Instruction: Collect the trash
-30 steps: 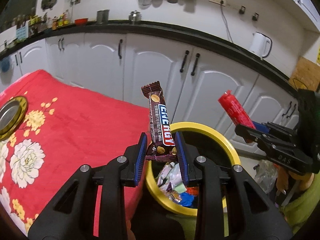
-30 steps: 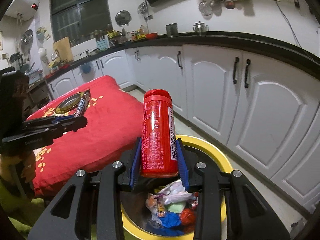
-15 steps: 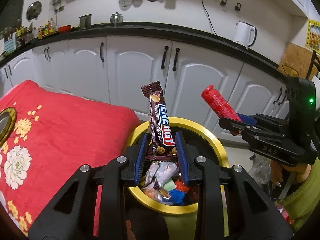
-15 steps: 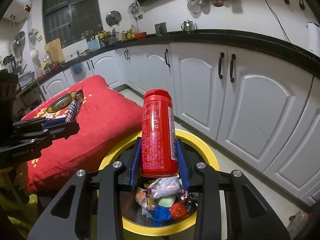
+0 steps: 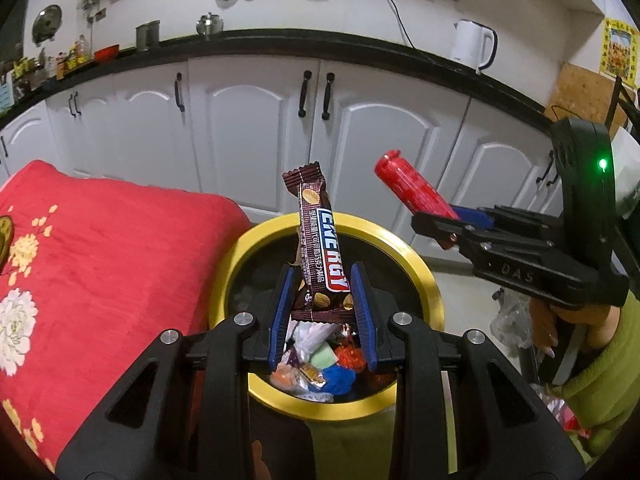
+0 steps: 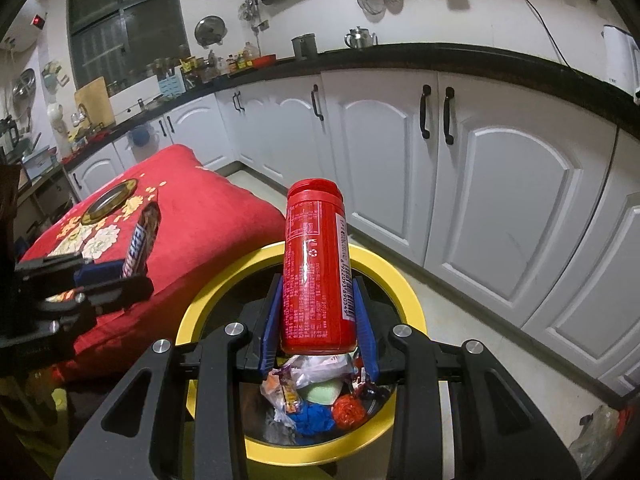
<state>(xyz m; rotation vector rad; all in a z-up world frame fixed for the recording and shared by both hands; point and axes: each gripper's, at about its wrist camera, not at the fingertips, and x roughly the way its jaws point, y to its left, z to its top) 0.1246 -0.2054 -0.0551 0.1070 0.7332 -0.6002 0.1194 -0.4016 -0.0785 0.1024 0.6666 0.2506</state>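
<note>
Your left tongs (image 5: 322, 304) pinch the bar (image 5: 318, 246) by its lower end; it stands upright over the bin (image 5: 434, 300). Your right tongs (image 6: 318, 320) clamp the red can (image 6: 316, 264) near its base, also upright, above the same yellow-rimmed bin. Bin holds wrappers (image 6: 312, 396). Red cloth (image 5: 100, 260) sits just left of the bin.

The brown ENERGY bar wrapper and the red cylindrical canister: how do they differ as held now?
The brown ENERGY bar wrapper is flat and crinkled with a sealed, crimped top; the red cylindrical canister is rigid and round with a capped top. The wrapper sits in the left gripper, the canister in the right gripper. Both stand roughly upright, clamped near their lower ends above the yellow-rimmed bin.
</note>
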